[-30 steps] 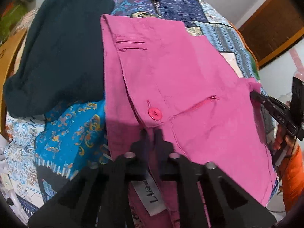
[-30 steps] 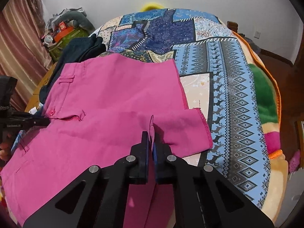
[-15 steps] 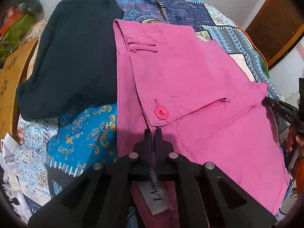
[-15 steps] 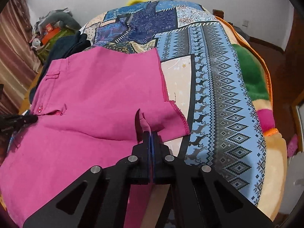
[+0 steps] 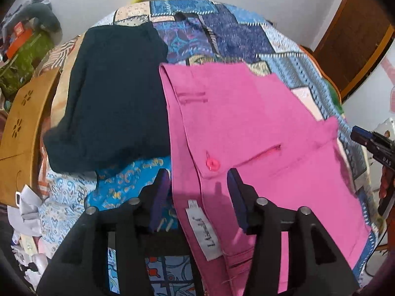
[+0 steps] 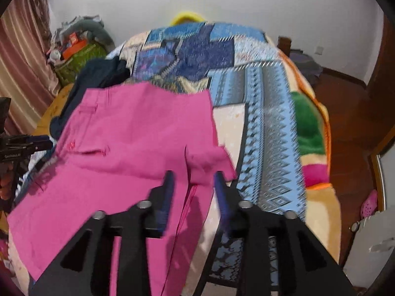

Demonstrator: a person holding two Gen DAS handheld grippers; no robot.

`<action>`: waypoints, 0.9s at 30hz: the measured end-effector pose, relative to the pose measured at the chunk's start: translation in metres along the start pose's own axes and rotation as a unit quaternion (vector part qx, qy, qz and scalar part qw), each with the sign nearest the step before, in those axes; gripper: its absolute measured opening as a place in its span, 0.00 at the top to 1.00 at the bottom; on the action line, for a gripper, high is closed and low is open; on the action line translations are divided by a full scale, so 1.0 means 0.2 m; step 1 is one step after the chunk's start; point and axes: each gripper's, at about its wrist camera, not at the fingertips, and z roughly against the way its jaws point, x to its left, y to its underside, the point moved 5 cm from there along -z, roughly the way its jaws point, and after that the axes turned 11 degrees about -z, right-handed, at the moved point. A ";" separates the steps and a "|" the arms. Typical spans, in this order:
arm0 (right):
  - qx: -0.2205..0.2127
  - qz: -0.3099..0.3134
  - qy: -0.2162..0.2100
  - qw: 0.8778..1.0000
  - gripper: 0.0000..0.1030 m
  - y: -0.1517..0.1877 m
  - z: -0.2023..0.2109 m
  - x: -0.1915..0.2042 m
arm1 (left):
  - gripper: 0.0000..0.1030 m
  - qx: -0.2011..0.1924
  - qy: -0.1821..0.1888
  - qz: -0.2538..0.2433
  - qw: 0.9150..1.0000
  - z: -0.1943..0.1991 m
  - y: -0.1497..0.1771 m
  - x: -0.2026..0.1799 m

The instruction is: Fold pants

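Observation:
Bright pink pants lie folded flat on the patterned bed blanket, with the waistband, a pink button and a white label facing me. My left gripper hovers over the waistband with its jaws opening. Fabric lies below the gap, and the pads do not touch it. In the right wrist view the pants spread to the left. My right gripper hangs over the leg hem, its jaws also opening and gripping nothing. Each gripper shows at the edge of the other's view.
A dark folded garment lies left of the pants, partly on a blue patterned cloth. A wooden bed end is at far left. Clutter and a green bag sit by the curtain. A wooden floor lies to the right of the bed.
Both grippers were shut on the pink fabric. Now their jaws have parted and released it, and both have lifted away. The pants rest flat on the bed.

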 end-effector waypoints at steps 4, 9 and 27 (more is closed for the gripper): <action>-0.024 -0.017 0.003 1.000 0.56 -0.06 0.03 -0.02 | 0.52 0.004 0.016 0.021 1.000 -0.04 -0.07 0.04; -0.019 -0.040 0.008 0.999 0.56 -0.11 -0.04 -0.07 | 0.52 0.029 0.059 0.057 0.996 -0.18 -0.12 0.08; 0.054 -0.090 -0.010 0.994 0.56 0.00 -0.28 -0.18 | 0.52 0.066 0.071 0.034 0.995 -0.30 -0.13 -0.01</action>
